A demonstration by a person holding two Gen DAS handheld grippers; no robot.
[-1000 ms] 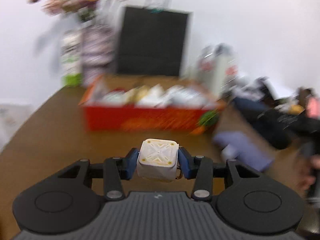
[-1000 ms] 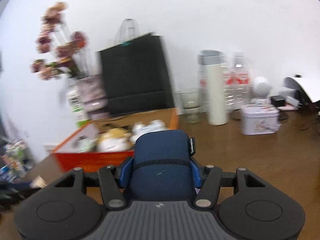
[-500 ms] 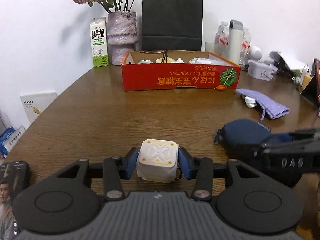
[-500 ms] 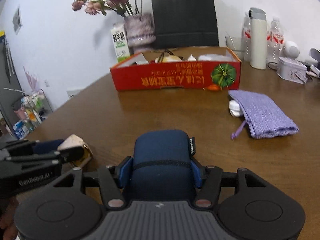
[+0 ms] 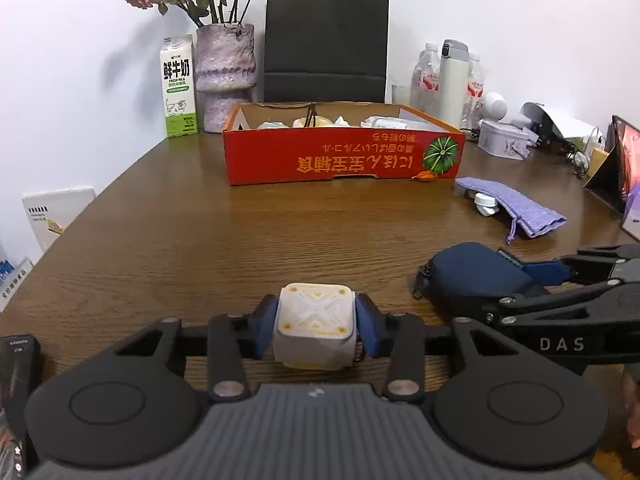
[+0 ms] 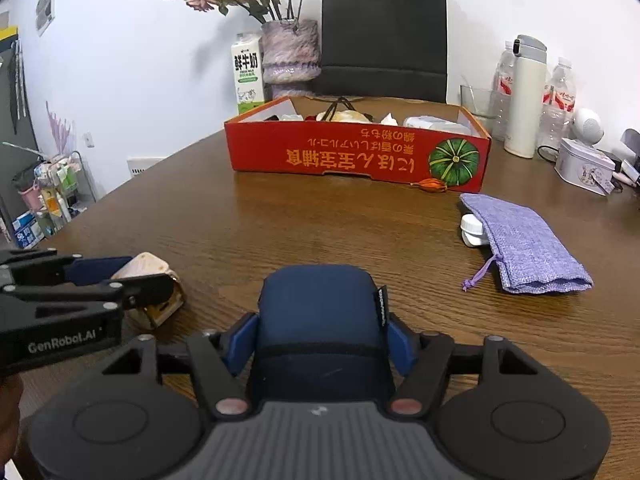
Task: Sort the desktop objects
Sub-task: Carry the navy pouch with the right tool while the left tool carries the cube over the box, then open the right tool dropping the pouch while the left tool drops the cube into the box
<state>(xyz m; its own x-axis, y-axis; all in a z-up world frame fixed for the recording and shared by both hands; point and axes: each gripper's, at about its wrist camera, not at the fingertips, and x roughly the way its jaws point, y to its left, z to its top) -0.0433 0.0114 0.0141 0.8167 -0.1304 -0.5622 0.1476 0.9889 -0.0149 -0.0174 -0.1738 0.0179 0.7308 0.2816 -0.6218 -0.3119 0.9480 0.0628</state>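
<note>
At the centre bottom of the left wrist view, the left gripper (image 5: 316,326) has its blue pads pressed against both sides of a white cube (image 5: 315,326) with a yellow cross pattern on its top face, low over the wooden table (image 5: 192,240). In the right wrist view the right gripper (image 6: 318,340) sits likewise at centre bottom, its pads clamped on the flanks of a dark blue zip pouch (image 6: 320,312) that rests on the tabletop.

In the upper middle of both views stands the red cardboard box (image 6: 340,156), open-topped, its printed lettering upside down and a green pumpkin picture at its right end. Inside it lie pale wrapped items, something yellowish under black cord handles, and a white bottle-like object on its side toward the right; I cannot make them out further. A small orange thing lies on the table against the box's front right corner.

To the right of centre a purple drawstring bag (image 6: 524,244) lies flat, with a white cap (image 6: 472,232) poking from its mouth. Behind the box stand a milk carton (image 5: 179,88), a vase (image 5: 225,76) of dried flowers and a black paper bag (image 5: 326,44); at the right, a white flask (image 6: 524,96) among clear bottles and a small tin (image 6: 584,166).
</note>
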